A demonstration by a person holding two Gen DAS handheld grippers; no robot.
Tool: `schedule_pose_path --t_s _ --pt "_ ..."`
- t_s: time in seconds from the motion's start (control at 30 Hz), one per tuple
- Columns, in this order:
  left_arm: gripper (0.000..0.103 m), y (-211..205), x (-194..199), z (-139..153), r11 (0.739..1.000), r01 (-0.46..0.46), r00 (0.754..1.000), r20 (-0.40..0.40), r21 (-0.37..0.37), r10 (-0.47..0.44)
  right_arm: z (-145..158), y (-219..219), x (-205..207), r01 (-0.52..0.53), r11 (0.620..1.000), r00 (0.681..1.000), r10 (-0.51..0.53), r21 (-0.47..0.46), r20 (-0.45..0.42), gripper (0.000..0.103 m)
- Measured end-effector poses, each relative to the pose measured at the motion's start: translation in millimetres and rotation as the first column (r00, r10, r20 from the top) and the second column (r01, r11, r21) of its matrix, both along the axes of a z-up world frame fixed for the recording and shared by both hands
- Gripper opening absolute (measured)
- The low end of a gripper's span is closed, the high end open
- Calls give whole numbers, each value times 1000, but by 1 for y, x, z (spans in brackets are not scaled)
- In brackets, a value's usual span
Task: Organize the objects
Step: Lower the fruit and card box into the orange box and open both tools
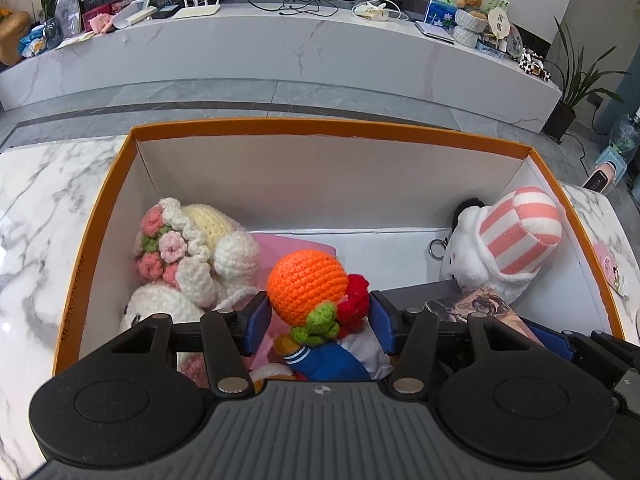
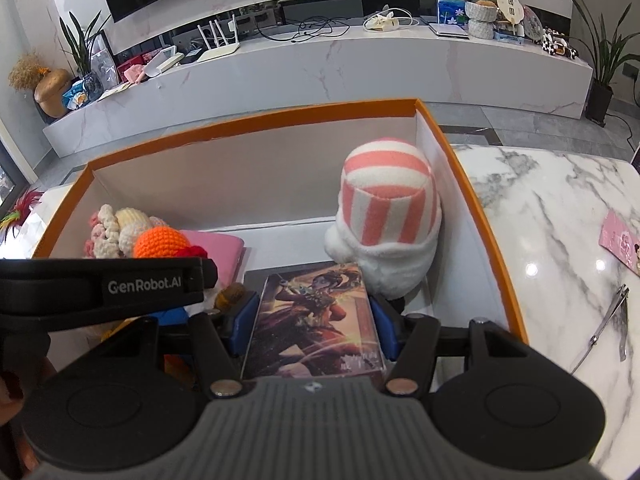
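Observation:
An orange-rimmed white box (image 1: 320, 126) (image 2: 256, 118) stands on the marble table. My left gripper (image 1: 320, 320) is shut on a crochet doll with an orange head (image 1: 306, 286), held inside the box; the doll also shows in the right wrist view (image 2: 162, 242). My right gripper (image 2: 316, 320) is shut on a box with illustrated cover art (image 2: 316, 320), low inside the orange box; it also shows in the left wrist view (image 1: 480, 304). A crochet bunny with flowers (image 1: 188, 248) lies at the left. A white plush with a pink striped hat (image 1: 516, 240) (image 2: 388, 220) leans in the right corner.
A pink flat item (image 2: 216, 246) lies on the box floor. On the table right of the box lie a pink card (image 2: 622, 240) and metal nail clippers (image 2: 616, 312). A white TV bench (image 1: 280, 48) with clutter stands beyond the floor.

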State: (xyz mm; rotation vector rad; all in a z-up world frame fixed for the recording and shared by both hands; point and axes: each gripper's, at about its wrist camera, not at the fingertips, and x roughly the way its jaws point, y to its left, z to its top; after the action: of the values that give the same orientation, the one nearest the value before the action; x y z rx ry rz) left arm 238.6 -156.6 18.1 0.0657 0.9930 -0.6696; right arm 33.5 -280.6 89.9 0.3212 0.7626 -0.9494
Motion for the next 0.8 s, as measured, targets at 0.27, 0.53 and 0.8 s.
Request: schedule_pose_path --t_s 0.27,0.53,0.8 --pt "64 -2 -1 0 1000 4 1000 -9 21 -4 -4 2 3 -19 1000 999 19 -6 -39 62" --pt "78 -2 -4 1 1000 6 1000 -4 22 -6 -3 6 5 -30 999 998 28 -36 -56 69" --pt "80 -2 -7 4 1000 7 1000 1 19 -7 0 11 8 -62 995 996 58 -72 -65 74"
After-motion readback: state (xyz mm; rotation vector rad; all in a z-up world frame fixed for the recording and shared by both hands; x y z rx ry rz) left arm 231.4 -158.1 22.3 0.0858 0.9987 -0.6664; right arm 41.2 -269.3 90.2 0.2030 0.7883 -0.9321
